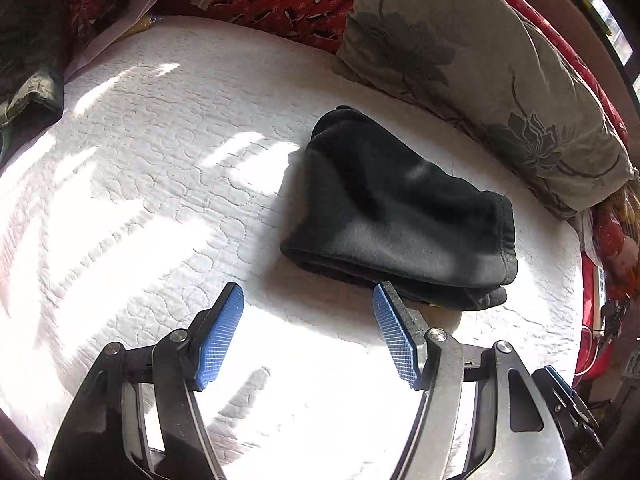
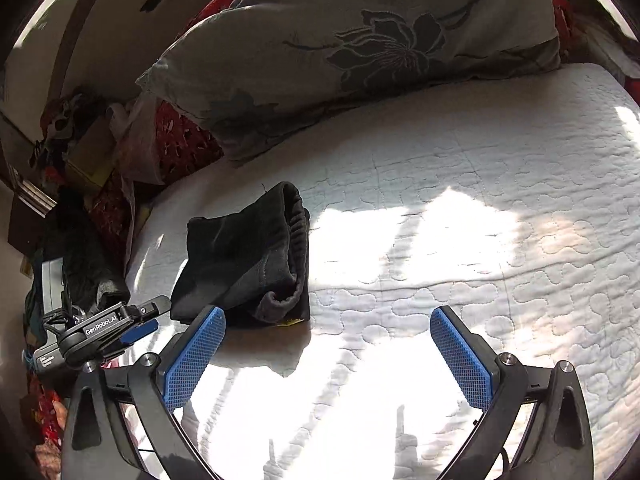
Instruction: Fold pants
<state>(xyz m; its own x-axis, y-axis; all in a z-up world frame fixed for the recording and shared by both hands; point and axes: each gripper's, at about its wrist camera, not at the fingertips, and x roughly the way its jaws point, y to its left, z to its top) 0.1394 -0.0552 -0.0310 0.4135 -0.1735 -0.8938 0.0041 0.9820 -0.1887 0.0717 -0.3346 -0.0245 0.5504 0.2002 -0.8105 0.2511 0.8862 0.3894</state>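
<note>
On the bed (image 1: 160,184) the pants (image 1: 400,216) lie folded compact; left hand-held gripper (image 1: 308,300) and right hand-held gripper (image 2: 328,324) both gape empty, so folding looks finished

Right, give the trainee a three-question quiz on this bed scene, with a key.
1. True or false: the left gripper is clamped on the pants.
2. Where do the pants lie? A) on the pillow B) on the white quilt C) on the floor
3. Fill in: the pants look folded into a compact ____.

Key:
1. False. Both the left gripper and the right gripper stand open with nothing between their fingers.
2. B. They rest on the quilt, apart from the pillow.
3. Bundle, with the waistband showing at one end.
</note>
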